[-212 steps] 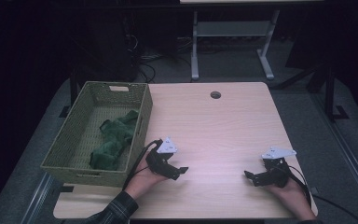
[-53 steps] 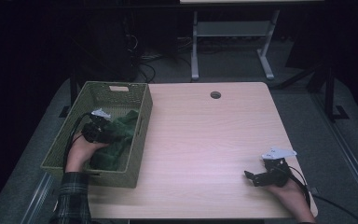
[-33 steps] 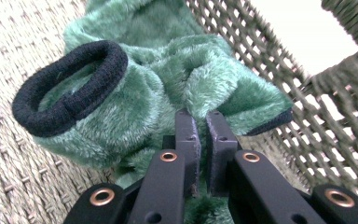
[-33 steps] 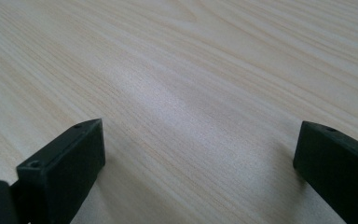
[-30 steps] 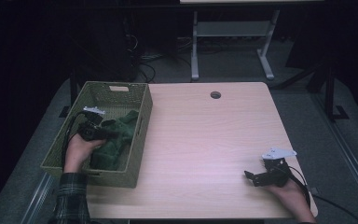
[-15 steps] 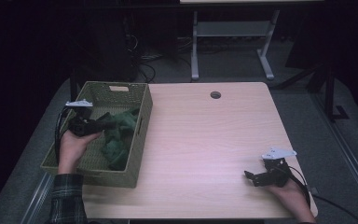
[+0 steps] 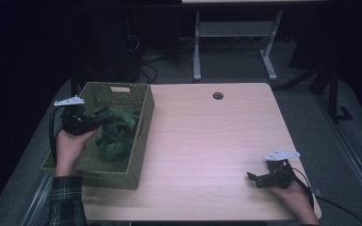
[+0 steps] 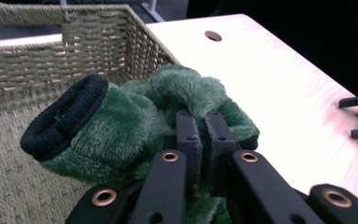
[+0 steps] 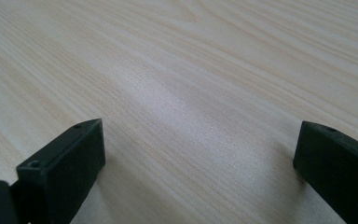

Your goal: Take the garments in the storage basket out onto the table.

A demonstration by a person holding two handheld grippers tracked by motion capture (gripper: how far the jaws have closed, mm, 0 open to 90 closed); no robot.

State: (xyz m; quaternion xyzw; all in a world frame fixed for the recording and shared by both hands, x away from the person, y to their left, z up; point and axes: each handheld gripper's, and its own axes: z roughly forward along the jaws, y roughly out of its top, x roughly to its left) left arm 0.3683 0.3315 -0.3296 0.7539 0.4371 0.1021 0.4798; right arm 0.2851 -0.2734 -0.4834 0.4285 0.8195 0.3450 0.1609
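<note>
We see the green plush cloth point(image 8: 168, 107) bunched in the woven basket point(image 7: 136, 146) at the table's point(image 7: 217, 141) left. Our left gripper point(image 8: 200, 126) pinches its fuzzy fold; this view also reveals a black ribbed cuff point(image 8: 65, 116). Near right, our right gripper point(image 7: 257, 179) rests, jaws spread over bare wood.

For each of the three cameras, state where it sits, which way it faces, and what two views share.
High view: above the near table edge, facing forward and down on the pale wooden table; both forearms, left gripper, right gripper.
Left gripper view: on the left gripper, looking along its jaws, shut on the green plush cloth in the woven olive basket.
Right gripper view: on the right gripper, low over bare tabletop, jaws apart.
Shared: high and left gripper views both show basket, cloth, table hole.
</note>
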